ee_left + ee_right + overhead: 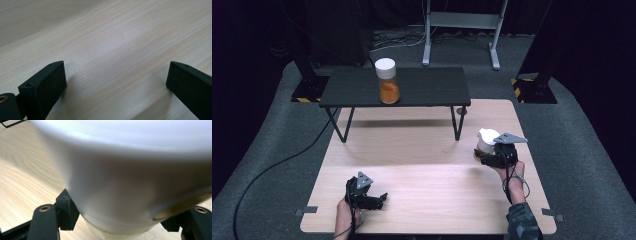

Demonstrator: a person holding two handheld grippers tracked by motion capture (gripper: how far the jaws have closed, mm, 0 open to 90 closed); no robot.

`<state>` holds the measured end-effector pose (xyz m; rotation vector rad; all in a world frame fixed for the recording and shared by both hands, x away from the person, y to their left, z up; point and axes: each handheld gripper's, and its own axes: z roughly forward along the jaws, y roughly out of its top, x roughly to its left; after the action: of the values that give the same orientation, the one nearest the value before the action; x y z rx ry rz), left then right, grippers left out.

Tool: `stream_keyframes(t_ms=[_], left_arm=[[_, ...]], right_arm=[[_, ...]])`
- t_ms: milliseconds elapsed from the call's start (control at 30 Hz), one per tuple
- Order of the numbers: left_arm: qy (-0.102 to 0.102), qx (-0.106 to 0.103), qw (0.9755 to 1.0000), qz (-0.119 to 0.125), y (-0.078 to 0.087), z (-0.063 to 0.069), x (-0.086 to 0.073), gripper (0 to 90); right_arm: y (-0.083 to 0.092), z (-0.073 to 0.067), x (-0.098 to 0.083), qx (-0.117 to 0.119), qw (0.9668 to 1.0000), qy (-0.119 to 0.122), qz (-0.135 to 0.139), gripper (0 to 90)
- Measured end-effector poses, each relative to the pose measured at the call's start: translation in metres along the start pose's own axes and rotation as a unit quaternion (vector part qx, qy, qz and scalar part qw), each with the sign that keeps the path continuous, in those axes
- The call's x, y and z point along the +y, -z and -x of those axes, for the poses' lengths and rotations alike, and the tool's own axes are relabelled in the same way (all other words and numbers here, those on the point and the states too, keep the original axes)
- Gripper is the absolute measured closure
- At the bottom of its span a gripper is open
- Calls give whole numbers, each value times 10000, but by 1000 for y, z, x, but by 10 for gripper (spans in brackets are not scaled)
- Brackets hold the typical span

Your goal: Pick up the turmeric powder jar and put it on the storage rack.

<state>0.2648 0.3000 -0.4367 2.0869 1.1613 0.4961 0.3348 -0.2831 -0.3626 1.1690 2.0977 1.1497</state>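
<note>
A light wooden table (422,165) stands on grey carpet (272,150), the surrounding room dark.

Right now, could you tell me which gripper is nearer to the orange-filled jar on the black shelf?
Right. The right gripper, shut on a white-lidded jar, sits below and right of the orange-filled jar; the left gripper rests farther off at the table's near edge.

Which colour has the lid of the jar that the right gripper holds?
White. The lid shows best in the right gripper view.
</note>
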Motion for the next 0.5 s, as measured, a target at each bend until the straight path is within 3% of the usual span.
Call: stream_keyframes(t_ms=[500], left_arm=[[-3,0,10000,2,0,0,0,23]], right_arm=[[7,1,20,49,9999,49,99,295]])
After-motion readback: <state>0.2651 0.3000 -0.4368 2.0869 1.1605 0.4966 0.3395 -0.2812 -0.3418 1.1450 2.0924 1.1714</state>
